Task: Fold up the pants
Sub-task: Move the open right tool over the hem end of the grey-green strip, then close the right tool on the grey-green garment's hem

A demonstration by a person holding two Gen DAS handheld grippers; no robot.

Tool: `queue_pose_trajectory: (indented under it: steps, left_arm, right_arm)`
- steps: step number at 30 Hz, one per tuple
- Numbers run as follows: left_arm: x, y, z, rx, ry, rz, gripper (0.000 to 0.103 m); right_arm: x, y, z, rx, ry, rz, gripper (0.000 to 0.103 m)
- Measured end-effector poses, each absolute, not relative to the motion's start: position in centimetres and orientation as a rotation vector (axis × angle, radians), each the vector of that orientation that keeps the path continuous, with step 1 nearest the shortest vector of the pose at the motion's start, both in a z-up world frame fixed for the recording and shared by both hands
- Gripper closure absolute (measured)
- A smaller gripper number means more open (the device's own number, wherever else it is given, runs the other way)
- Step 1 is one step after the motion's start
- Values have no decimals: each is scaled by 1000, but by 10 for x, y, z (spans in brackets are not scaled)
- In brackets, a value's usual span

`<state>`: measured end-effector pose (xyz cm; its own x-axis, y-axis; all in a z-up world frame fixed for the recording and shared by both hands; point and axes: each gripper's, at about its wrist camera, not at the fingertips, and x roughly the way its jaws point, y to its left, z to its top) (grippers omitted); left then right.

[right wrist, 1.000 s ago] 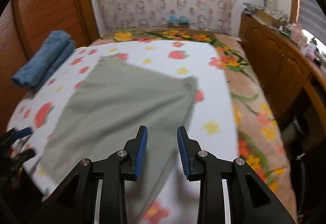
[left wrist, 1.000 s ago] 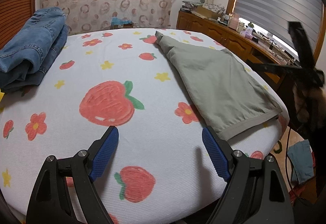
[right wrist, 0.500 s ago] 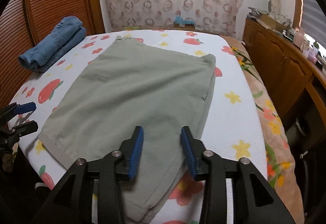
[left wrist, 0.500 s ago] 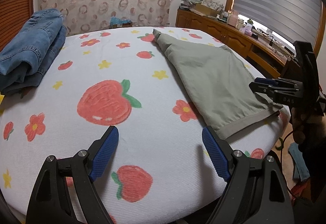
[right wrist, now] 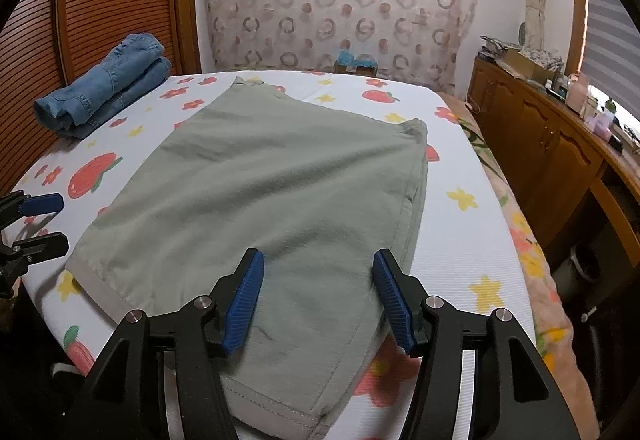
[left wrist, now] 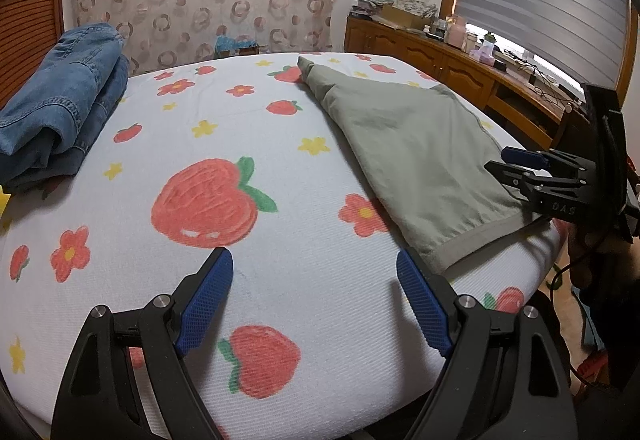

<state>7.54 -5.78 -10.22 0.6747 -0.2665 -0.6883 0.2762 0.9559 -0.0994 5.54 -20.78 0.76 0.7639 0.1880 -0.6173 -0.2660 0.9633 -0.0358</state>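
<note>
Our green pants [right wrist: 272, 180] lie flat along the bed's [left wrist: 304, 280] right edge. Soft, light cloth, likely to sag, so we'd pinch the near hem corners. Our right gripper [right wrist: 318, 296] has just been opening above them, fingers empty; our left gripper [left wrist: 314, 300] hangs wide open.

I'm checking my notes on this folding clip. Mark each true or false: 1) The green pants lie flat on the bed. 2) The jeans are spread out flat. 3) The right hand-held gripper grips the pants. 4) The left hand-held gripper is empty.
1) True: the green pants lie flat on the bed.
2) False: the jeans sit folded in a pile.
3) False: the right hand-held gripper is open above them, its jaws having just been opening.
4) True: the left hand-held gripper is open, holding nothing.
</note>
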Motion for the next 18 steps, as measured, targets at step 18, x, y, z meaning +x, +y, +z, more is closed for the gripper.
queue_pose_trajectory:
  steps: [18]
  left_arm:
    - [82, -99, -86, 76, 785, -415, 18]
  right_arm:
    - [-3, -238, 28, -59, 696, 289, 60]
